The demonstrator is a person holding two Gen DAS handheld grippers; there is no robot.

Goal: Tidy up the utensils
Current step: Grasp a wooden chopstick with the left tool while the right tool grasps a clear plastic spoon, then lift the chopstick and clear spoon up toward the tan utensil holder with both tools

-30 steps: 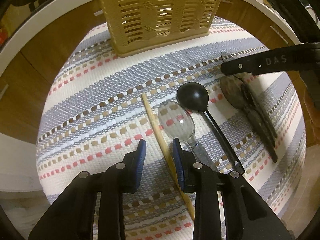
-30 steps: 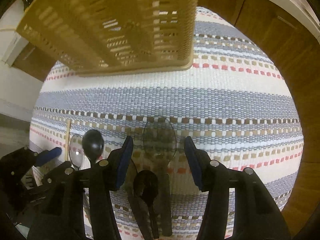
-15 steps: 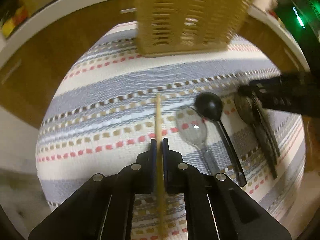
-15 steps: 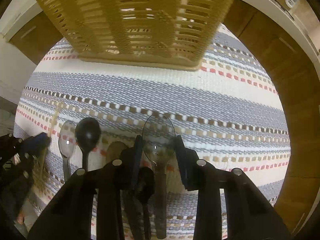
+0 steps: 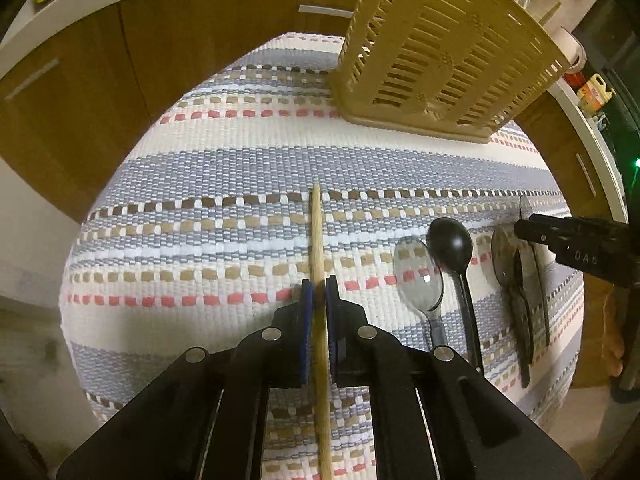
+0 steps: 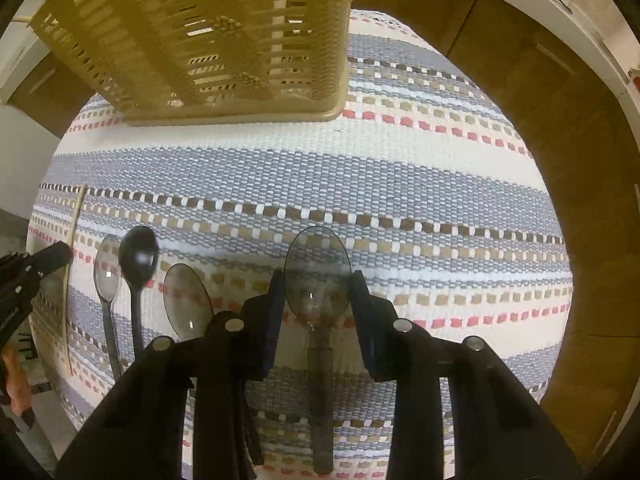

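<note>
My left gripper (image 5: pixel 316 300) is shut on a wooden chopstick (image 5: pixel 317 236) that points ahead over the striped mat. My right gripper (image 6: pixel 318 294) is shut on the bowl of a smoky clear spoon (image 6: pixel 318 268), lifted a little off the mat. A clear spoon (image 5: pixel 418 276), a black spoon (image 5: pixel 450 244) and a second smoky spoon (image 5: pixel 506 256) lie on the mat between the grippers. The tan slotted utensil basket (image 5: pixel 444 52) stands at the far side; it also shows in the right wrist view (image 6: pixel 208 36).
The striped woven mat (image 6: pixel 400 176) covers a small table with brown wooden cabinets (image 5: pixel 120 80) behind it. The right gripper's finger shows at the right edge of the left wrist view (image 5: pixel 576 236).
My left gripper closed on the chopstick and swung to line up with it. My right gripper closed on the smoky spoon and raised it slightly; the basket now sits further left in its view.
</note>
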